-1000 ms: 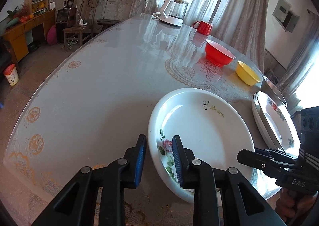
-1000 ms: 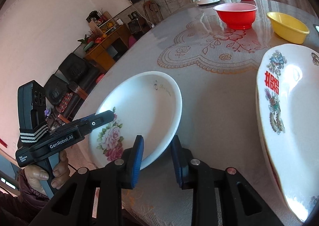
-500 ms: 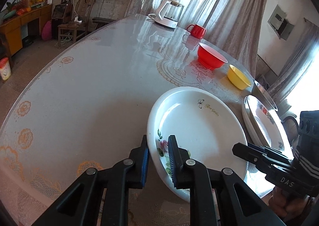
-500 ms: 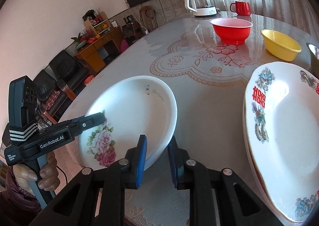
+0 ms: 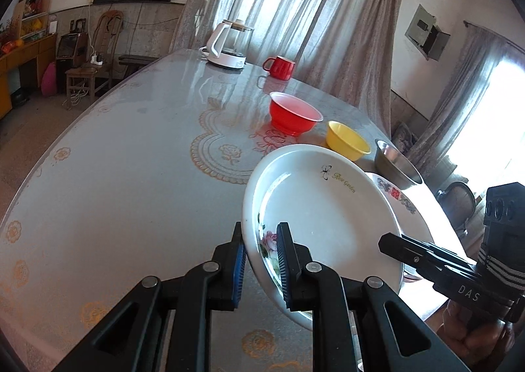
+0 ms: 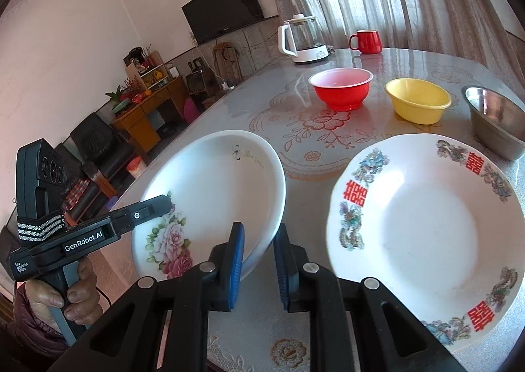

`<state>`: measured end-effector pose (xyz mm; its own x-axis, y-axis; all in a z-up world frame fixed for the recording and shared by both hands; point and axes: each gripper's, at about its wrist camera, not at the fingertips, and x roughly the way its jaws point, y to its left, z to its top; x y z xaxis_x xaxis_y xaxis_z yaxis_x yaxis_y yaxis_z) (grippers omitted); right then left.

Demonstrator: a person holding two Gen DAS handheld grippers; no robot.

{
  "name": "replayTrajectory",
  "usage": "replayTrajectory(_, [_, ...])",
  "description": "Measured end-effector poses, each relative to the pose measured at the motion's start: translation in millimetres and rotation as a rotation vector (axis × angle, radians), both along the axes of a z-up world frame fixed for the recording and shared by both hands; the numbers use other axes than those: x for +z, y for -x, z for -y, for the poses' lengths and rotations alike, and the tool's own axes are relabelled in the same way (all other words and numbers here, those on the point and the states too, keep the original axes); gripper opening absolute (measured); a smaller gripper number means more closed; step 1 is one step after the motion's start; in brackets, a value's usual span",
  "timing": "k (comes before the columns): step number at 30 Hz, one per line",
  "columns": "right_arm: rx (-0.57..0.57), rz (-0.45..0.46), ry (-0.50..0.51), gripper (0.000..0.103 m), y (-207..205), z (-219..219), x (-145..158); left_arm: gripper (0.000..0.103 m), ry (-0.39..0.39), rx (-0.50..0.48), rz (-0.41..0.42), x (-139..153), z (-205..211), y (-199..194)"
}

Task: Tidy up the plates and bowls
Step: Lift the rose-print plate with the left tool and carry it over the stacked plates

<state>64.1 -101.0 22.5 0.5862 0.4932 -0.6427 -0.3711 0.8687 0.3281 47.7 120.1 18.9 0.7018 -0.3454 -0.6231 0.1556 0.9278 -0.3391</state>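
**Rose plate gripped at both edges above the worktop**

White round rose-patterned plate (image 5: 328, 217) sits tilted between the two grippers, its rim clamped on the near-left side by the jaws of the left gripper (image 5: 261, 260) and on its near-right side by the jaws of the right gripper (image 6: 259, 260); both sets of blue pads press its rim. Nothing lies in it. Just beside it, on the lace-patterned worktop (image 5: 131, 181), lies a white scalloped plate with red characters and coloured birds (image 6: 426, 224), also bare. Farther out stand a steel bowl (image 6: 495, 119), a yellow plastic bowl (image 6: 416, 99) and a red plastic bowl (image 6: 341, 86), set apart in a row, none holding anything visible. Beyond them are a red mug (image 6: 367, 41) and a white-based glass kettle (image 6: 302, 40).
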Motion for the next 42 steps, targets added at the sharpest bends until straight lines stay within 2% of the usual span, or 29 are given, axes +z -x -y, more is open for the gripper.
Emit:
replayTrajectory(11, [-0.194, 0.041, -0.012, 0.017, 13, 71, 20, 0.018, -0.034, -0.162, 0.043, 22, 80, -22])
replayTrajectory(22, [-0.360, 0.012, 0.017, 0.017, 16, 127, 11, 0.018, -0.087, -0.285, -0.007, 7, 143, -49])
replayTrajectory(27, [-0.417, -0.039, 0.058, 0.017, 9, 138, 2, 0.018, -0.130, -0.308, -0.023, -2, 161, -53])
replayTrajectory(30, [-0.440, -0.052, 0.118, 0.017, 6, 137, -5, 0.019, -0.158, -0.316, -0.041, -10, 168, -55])
replayTrajectory(33, [-0.452, -0.058, 0.118, 0.016, 6, 141, -8, 0.019, -0.139, -0.310, -0.042, -13, 166, -55])
replayTrajectory(36, [-0.461, -0.060, 0.125, 0.016, 3, 141, -9, 0.019, -0.168, -0.299, -0.028, -13, 170, -55])
replayTrajectory(42, [-0.467, -0.050, 0.180, 0.017, 0, 134, -9, 0.019, -0.157, -0.283, -0.062, -11, 166, -59])
